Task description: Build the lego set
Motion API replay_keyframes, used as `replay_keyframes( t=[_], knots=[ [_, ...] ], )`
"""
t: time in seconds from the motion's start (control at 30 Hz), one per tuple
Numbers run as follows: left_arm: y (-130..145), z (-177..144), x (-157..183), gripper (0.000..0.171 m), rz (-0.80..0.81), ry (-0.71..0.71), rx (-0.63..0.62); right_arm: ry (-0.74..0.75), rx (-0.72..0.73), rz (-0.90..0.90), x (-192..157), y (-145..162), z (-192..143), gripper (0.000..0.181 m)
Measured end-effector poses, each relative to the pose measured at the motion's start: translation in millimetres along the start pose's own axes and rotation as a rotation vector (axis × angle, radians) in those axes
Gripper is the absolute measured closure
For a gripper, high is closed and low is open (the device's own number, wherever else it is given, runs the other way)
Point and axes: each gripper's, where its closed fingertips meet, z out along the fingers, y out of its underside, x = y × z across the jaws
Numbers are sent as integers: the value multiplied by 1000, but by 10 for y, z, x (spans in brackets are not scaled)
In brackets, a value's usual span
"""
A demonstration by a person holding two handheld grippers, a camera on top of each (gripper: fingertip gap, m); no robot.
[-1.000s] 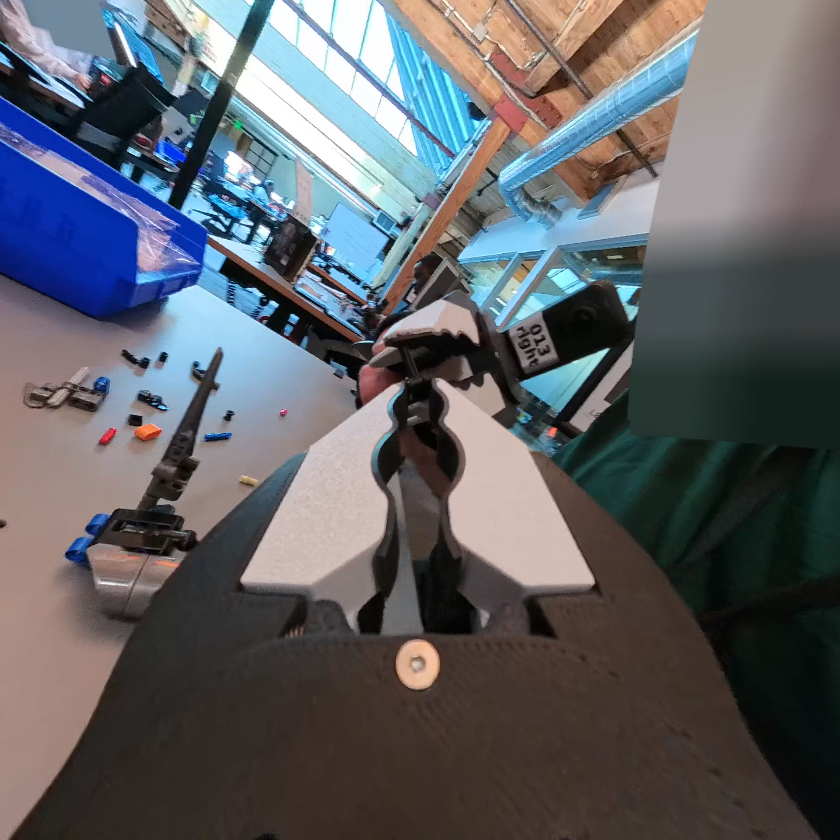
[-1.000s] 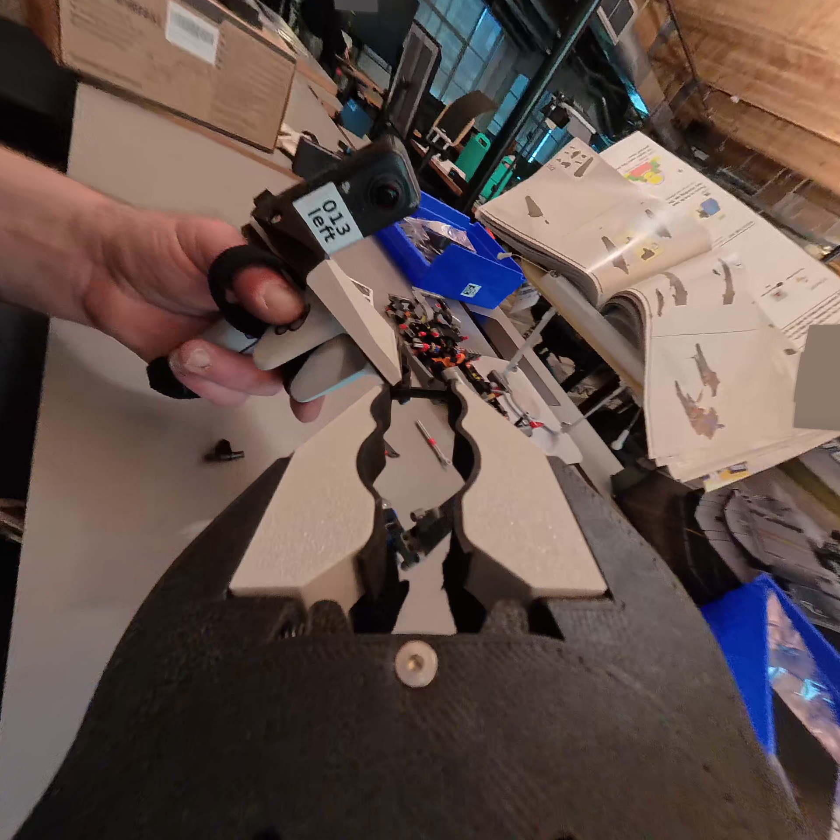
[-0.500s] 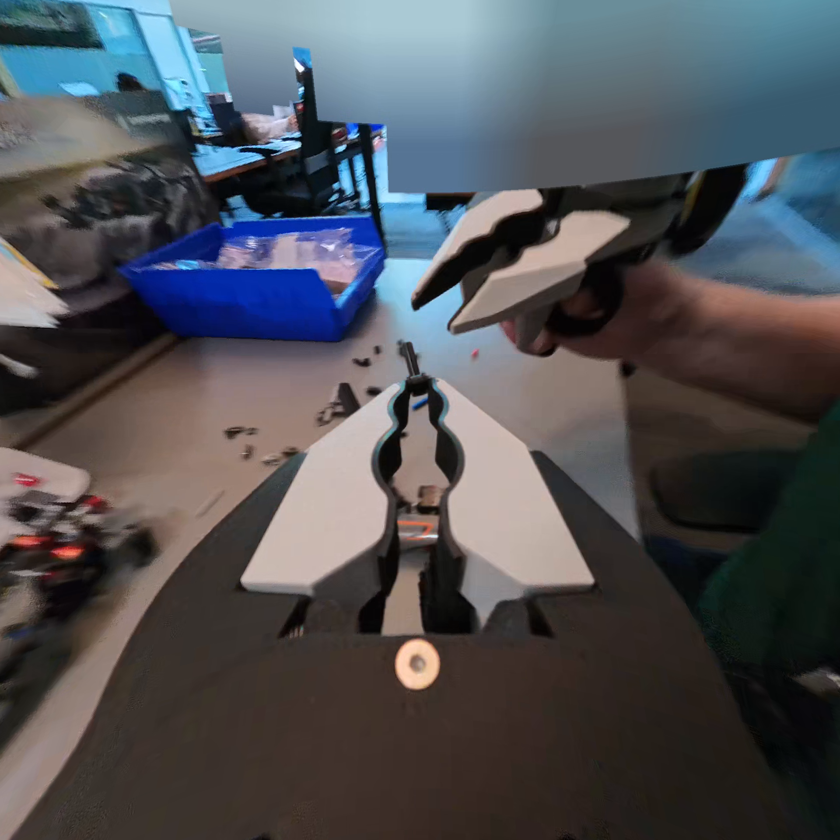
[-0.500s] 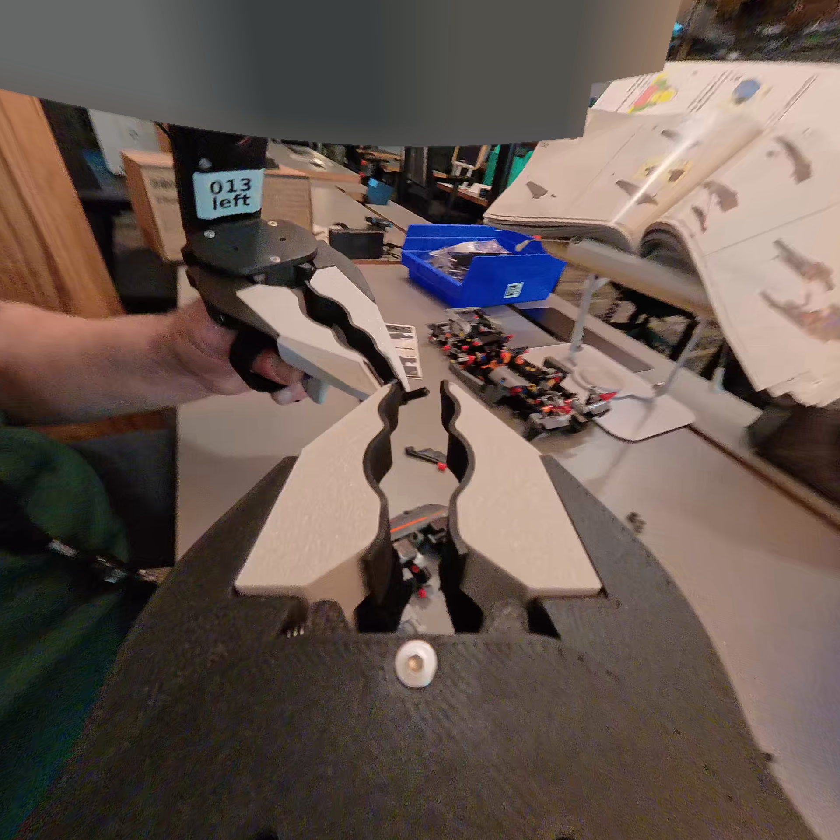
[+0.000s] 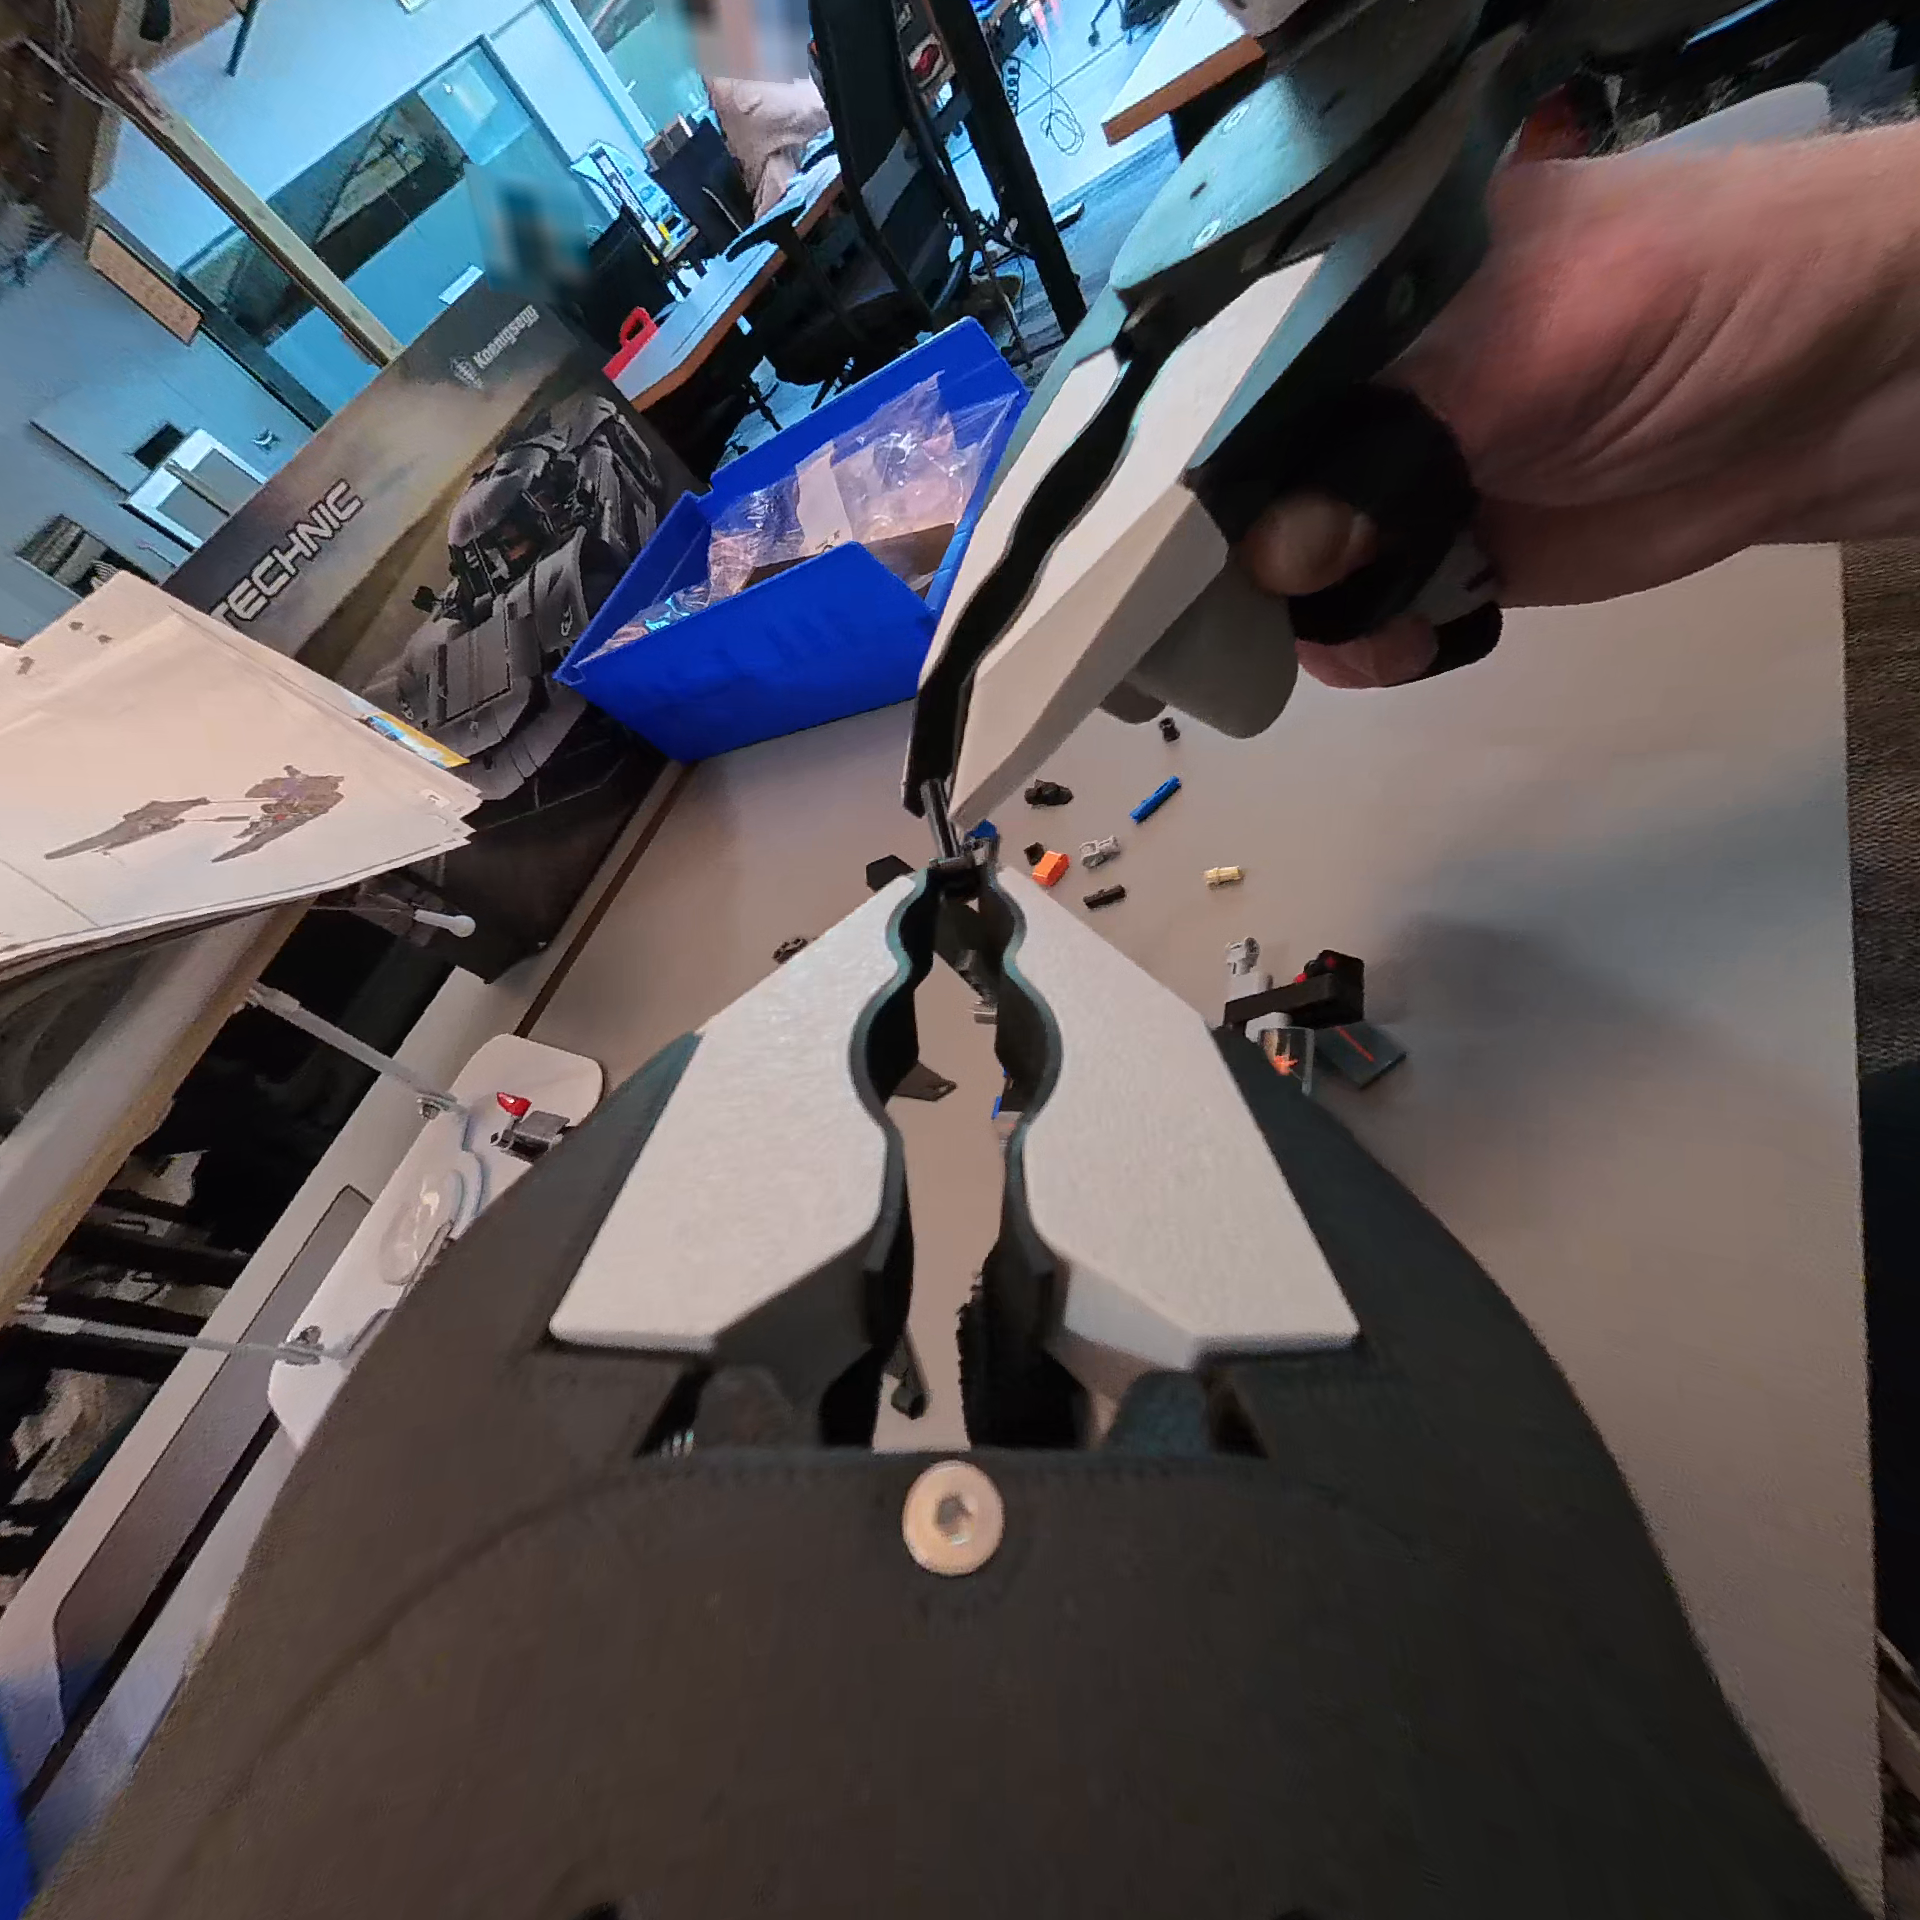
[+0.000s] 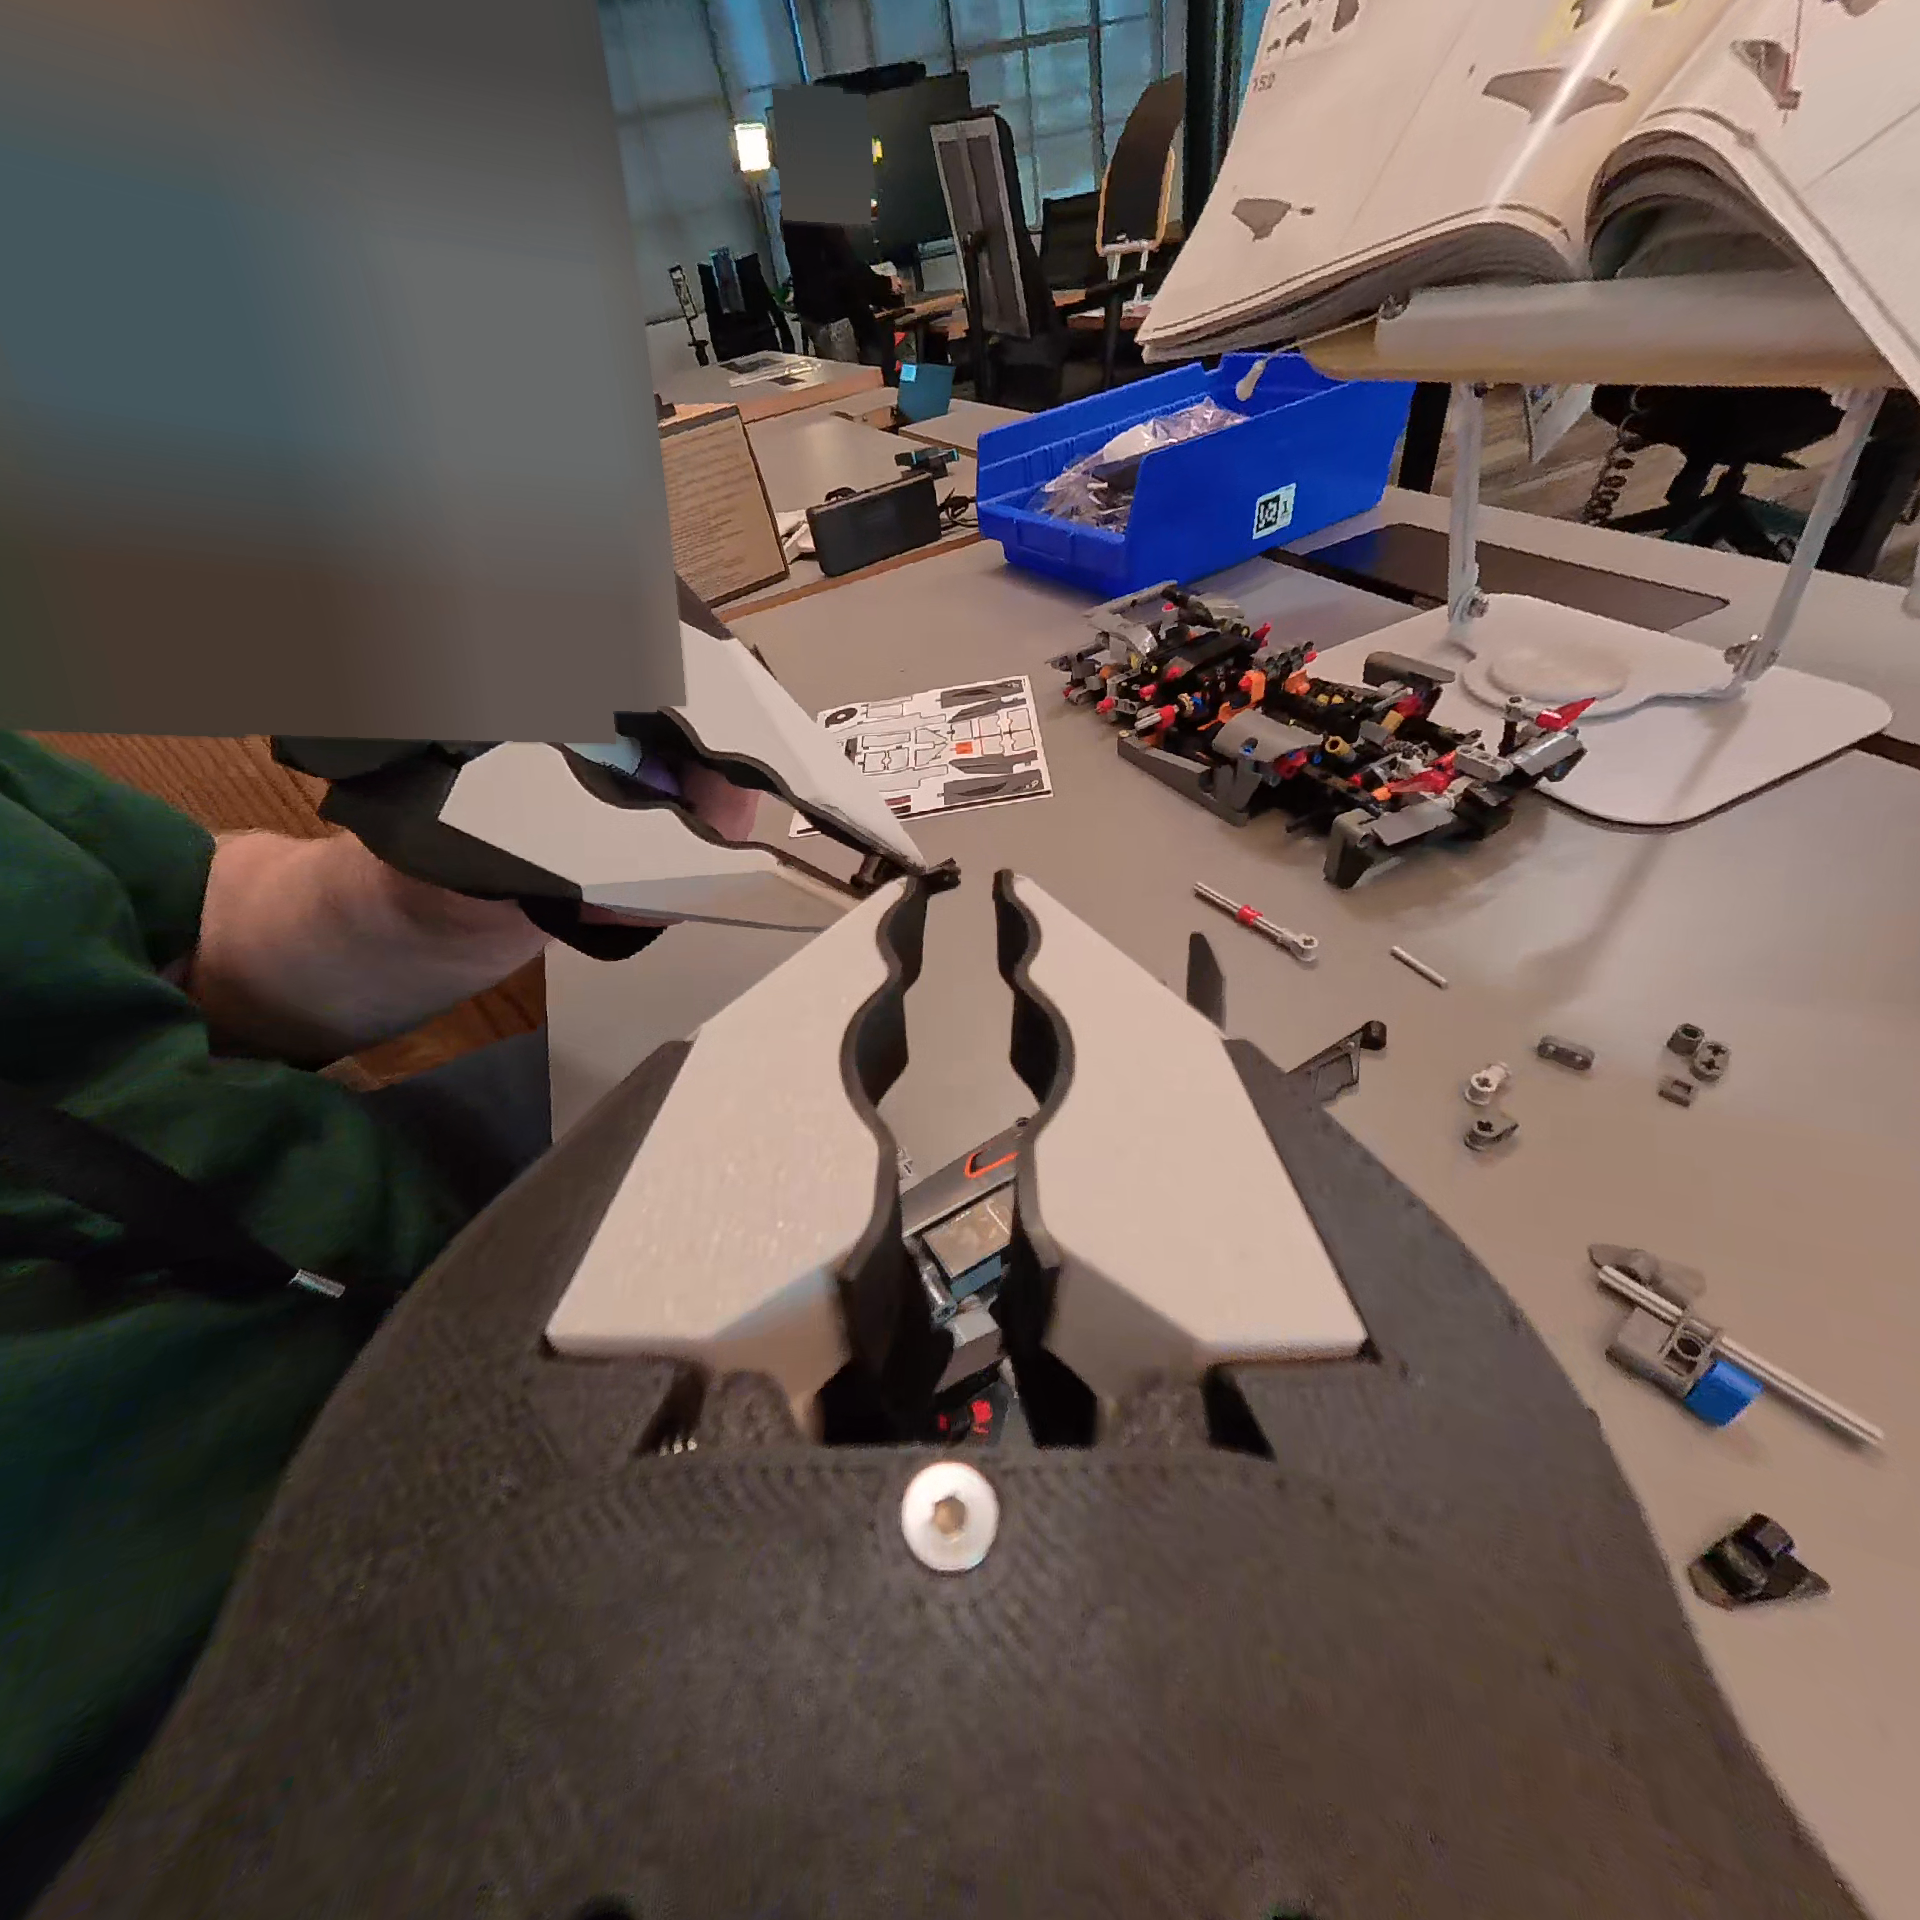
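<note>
Lego pin [image 5: 948, 854] pinched at the tips of the left tongs [image 5: 958, 883], above the grey worktop [image 5: 1558, 1091].

Left tongs are closed down on this small black piece, with the tip of the right tongs [image 5: 935, 805] touching its upper end; in the right wrist view the right tongs [image 6: 956, 883] show a clear gap between their tips, nothing gripped across it, and the left tongs [image 6: 914, 868] come in from the left with the black piece [image 6: 940, 871] against the right tongs' left finger. A hand [image 5: 1662, 395] holds the right tool. Partly built lego chassis [image 6: 1320, 727] sits farther back on the worktop beside a sticker sheet [image 6: 935, 748], a blue bin [image 6: 1195, 488] and an open instruction booklet [image 6: 1507, 156] on a stand. Loose small pieces [image 5: 1101, 857] lie scattered near the tongs.
</note>
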Motion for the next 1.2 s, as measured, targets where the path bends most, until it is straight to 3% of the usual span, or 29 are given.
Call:
replay_keyframes(
  t=[0.7,1.2],
  knots=[
    [-69,27,-44,165,80,-64,19,-145,105,193,-57,-113,-27,179],
    [-367,-149,-3,166,-191,235,270,-394,166,92,-302,-330,-160,181]
  ],
)
